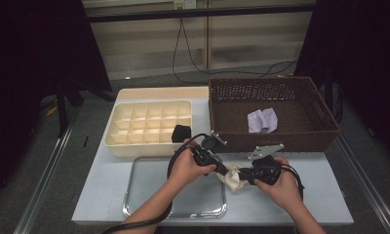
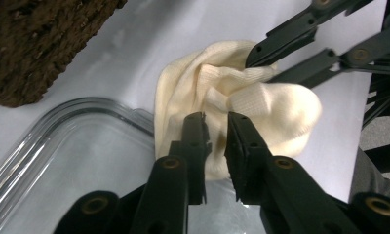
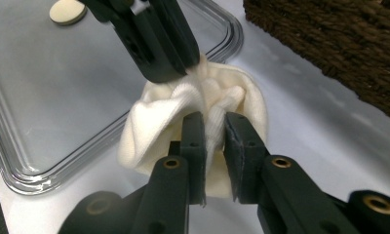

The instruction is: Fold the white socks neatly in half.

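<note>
A cream sock [image 1: 232, 176] lies bunched on the white table just right of the metal tray [image 1: 134, 187]. My left gripper [image 1: 225, 170] comes at it from the left and my right gripper [image 1: 243, 175] from the right. In the left gripper view the jaws of my left gripper [image 2: 216, 119] stand nearly together on a fold of the sock [image 2: 222, 87], with the right gripper [image 2: 276, 53] gripping the far side. In the right gripper view my right gripper [image 3: 213, 119] pinches a ridge of the sock [image 3: 154, 126], and the left gripper [image 3: 188, 63] clamps its far end.
A brown wicker basket [image 1: 273, 141] stands just behind the hands with a lilac cloth [image 1: 262, 120] inside. A cream compartment box [image 1: 149, 148] sits at the back left, with a black item [image 1: 182, 133] in one cell. A small cream disc [image 3: 66, 10] shows on the tray [image 3: 61, 97].
</note>
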`<action>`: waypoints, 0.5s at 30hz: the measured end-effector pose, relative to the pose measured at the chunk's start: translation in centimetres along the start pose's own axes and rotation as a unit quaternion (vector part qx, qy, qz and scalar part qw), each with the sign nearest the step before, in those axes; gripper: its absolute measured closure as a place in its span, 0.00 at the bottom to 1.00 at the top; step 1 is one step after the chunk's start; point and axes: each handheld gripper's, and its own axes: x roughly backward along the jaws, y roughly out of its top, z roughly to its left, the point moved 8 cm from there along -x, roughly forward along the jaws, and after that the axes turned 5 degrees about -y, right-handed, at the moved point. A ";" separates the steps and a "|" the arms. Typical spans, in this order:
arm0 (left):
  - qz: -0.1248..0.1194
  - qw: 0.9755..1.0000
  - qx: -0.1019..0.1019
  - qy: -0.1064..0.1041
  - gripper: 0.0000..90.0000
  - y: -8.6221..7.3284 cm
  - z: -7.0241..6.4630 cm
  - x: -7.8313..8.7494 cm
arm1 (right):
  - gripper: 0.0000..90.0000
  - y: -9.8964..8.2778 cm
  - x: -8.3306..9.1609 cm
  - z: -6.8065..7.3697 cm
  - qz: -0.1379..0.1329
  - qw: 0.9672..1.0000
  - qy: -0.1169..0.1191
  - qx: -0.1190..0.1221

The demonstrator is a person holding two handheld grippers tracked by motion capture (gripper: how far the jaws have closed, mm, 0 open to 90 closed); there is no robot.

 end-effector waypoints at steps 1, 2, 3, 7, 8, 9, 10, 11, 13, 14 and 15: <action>0.003 1.000 -0.003 0.001 0.91 0.0 0.1 -0.2 | 0.87 0.0 0.0 0.0 -0.001 1.000 0.001 0.000; 0.005 1.000 -0.001 0.000 0.91 0.1 0.0 -0.2 | 0.86 0.1 0.1 0.1 -0.001 1.000 0.002 -0.002; 0.006 1.000 0.000 0.005 0.93 0.1 0.0 -0.4 | 0.86 0.2 0.1 0.1 -0.003 1.000 0.001 -0.001; 0.011 1.000 -0.002 0.007 0.94 0.3 -0.1 -0.7 | 0.86 0.6 0.6 0.1 -0.010 1.000 0.000 -0.005; 0.011 1.000 -0.003 0.008 0.95 0.3 -0.2 -0.8 | 0.86 0.8 0.7 0.1 -0.014 1.000 -0.004 -0.002; 0.012 1.000 -0.002 0.008 0.95 0.4 -0.2 -0.9 | 0.86 1.0 0.8 0.1 -0.020 1.000 -0.004 -0.003; 0.012 1.000 -0.002 0.007 0.95 0.4 -0.2 -1.0 | 0.86 1.2 0.9 0.2 -0.024 1.000 -0.003 -0.004; 0.012 1.000 -0.002 0.008 0.95 0.4 -0.2 -1.1 | 0.85 1.3 1.0 0.2 -0.026 1.000 0.000 0.000; 0.016 1.000 -0.003 0.007 0.95 0.4 -0.3 -1.2 | 0.85 1.5 1.1 0.4 -0.028 1.000 -0.002 -0.001; 0.018 1.000 -0.003 0.007 0.95 0.4 -0.3 -1.2 | 0.84 1.6 1.1 0.5 -0.031 1.000 0.001 -0.001; 0.018 1.000 -0.003 0.007 0.95 0.5 -0.3 -1.2 | 0.84 1.7 1.2 0.5 -0.031 1.000 -0.002 -0.002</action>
